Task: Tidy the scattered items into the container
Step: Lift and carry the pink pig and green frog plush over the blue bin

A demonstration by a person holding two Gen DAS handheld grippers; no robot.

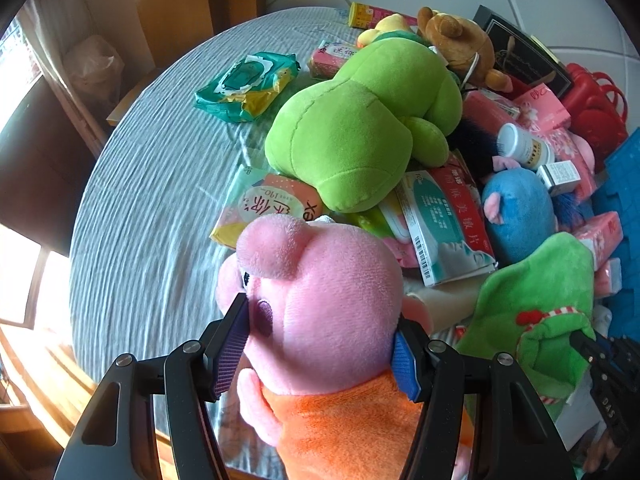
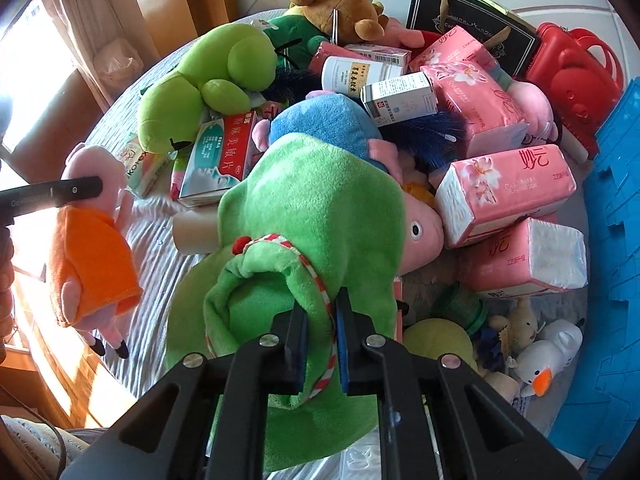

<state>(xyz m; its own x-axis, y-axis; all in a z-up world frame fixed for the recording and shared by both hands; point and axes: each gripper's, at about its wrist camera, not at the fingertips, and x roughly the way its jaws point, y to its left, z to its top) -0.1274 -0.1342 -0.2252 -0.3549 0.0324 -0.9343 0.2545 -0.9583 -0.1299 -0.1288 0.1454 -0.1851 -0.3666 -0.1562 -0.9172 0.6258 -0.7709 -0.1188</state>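
My left gripper (image 1: 320, 344) is shut on the head of a pink pig plush in an orange dress (image 1: 328, 304), held above the table; the plush also shows in the right wrist view (image 2: 94, 240). My right gripper (image 2: 320, 344) is shut on a green plush cloth toy with red-white trim (image 2: 312, 240), which also shows in the left wrist view (image 1: 536, 304). A blue container (image 2: 616, 240) stands at the right edge. Scattered items pile beside it: a big green frog plush (image 1: 360, 136), a blue plush (image 2: 324, 120), pink tissue packs (image 2: 508, 188) and medicine boxes (image 1: 444, 224).
A wet-wipes pack (image 1: 248, 84) lies on the grey striped tablecloth (image 1: 152, 200) at the far left. A brown bear plush (image 2: 340, 4), a black box (image 2: 472, 20) and a red plastic case (image 2: 576, 64) sit at the back. A white duck toy (image 2: 548, 356) lies near the container.
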